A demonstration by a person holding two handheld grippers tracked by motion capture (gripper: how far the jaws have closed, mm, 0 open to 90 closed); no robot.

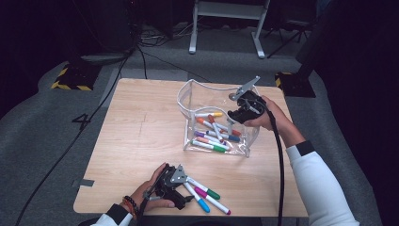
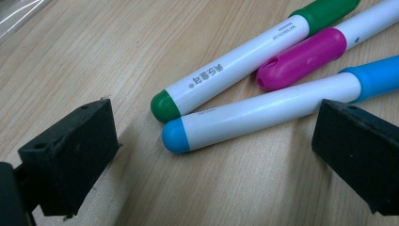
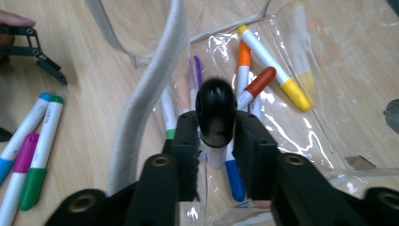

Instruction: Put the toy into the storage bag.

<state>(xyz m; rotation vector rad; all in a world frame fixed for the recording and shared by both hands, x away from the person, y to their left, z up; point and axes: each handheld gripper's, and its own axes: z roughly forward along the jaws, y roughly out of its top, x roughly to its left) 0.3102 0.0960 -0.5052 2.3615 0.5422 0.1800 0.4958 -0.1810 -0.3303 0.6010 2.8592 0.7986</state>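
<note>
Right gripper view shows a black-capped marker [image 3: 216, 113] standing between the jaws of the right gripper [image 3: 215, 155], over the open mouth of the clear pouch [image 3: 320, 136]. The pads sit at its sides, but whether they press on it I cannot tell. Beneath it, inside the pouch, lie orange, yellow, purple and blue markers [image 3: 275, 66]. From the high view, the pouch [image 1: 188, 96] sits on the far right part of the wooden table [image 1: 136, 127]. Near the front edge the left gripper [image 1: 181, 186] rests with jaws spread wide and empty, three loose markers [image 2: 244, 115] lying just ahead of them.
</note>
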